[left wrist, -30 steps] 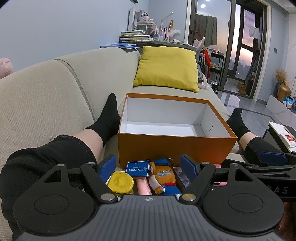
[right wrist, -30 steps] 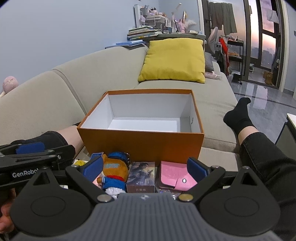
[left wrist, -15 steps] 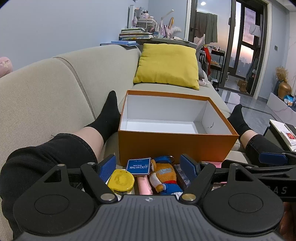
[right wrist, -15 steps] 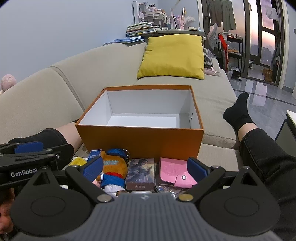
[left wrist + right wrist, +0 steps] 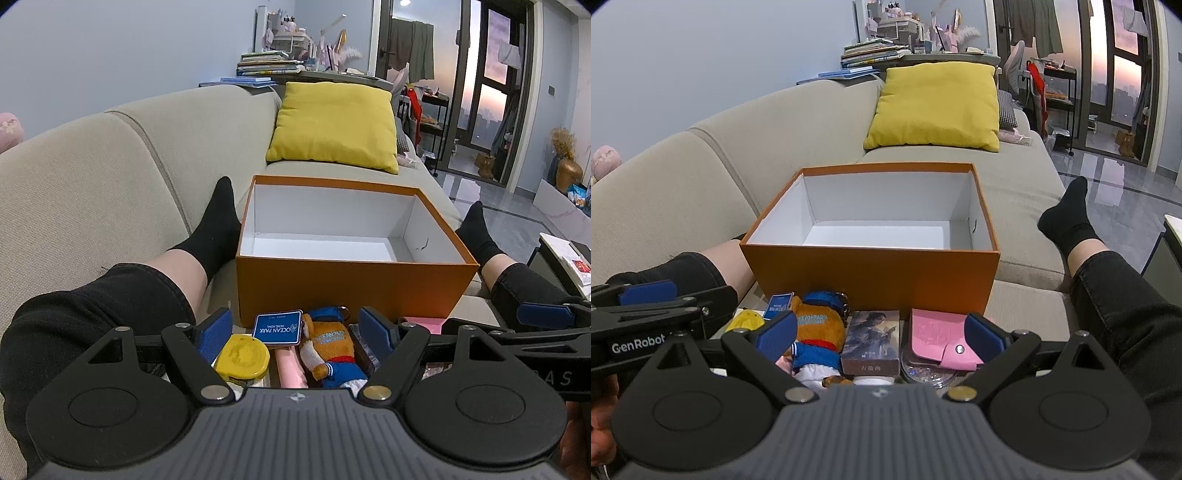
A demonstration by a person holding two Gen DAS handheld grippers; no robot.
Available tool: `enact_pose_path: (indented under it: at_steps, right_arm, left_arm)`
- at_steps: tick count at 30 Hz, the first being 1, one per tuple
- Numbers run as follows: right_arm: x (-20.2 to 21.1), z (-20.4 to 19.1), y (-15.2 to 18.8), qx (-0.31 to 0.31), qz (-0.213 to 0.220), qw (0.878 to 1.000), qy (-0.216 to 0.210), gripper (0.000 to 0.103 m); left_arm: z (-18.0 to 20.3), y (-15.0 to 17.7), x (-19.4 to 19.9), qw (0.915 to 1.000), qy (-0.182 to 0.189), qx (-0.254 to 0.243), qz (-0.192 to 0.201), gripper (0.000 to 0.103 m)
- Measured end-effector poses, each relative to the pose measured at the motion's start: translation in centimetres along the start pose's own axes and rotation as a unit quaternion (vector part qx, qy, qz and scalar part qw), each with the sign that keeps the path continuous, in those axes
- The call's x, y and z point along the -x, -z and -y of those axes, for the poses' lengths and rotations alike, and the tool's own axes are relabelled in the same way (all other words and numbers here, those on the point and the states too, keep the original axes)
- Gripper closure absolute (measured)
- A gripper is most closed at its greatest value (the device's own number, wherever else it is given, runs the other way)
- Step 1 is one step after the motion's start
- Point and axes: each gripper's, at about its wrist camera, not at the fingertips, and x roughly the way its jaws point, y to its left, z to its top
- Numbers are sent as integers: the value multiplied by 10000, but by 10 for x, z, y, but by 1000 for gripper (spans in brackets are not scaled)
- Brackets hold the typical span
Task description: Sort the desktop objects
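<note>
Orange box [image 5: 871,284]: 1; plush toy [image 5: 812,332]: 1; card box [image 5: 870,341]: 1.

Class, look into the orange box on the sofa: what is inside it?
The orange box shows only bare white walls and a white floor; nothing lies in the visible part. Its near wall hides the front strip of the floor, so that strip cannot be checked.

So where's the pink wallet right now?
In the right wrist view the pink wallet lies low and right of centre, in front of the orange box, beside the card box.
</note>
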Motion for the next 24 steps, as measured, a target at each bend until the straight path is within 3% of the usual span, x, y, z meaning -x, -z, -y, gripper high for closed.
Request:
enact_pose_path:
  at_steps: [9, 12, 14, 19, 24]
  right_arm:
    - [-12, 6, 2, -61, -155, 9997, -172, 7]
    - [-19, 4, 4, 49, -270, 9994, -212, 21]
    - [-26, 2, 5, 117, -425, 9987, -259, 36]
    - [-45, -4, 10, 215, -835, 9949, -532, 55]
    - [-60, -10, 11, 289, -1074, 9905, -812, 68]
  left_arm:
    - [-3, 3, -8, 9993, 197, -196, -230, 15]
    - [-7, 6, -12, 9986, 235, -275, -391, 25]
    - [-11, 8, -17, 9980, 255, -285, -498, 36]
    - [-26, 13, -28, 9957, 231, -192, -878, 60]
    - [-35, 19, -39, 9926, 292, -55, -1181, 63]
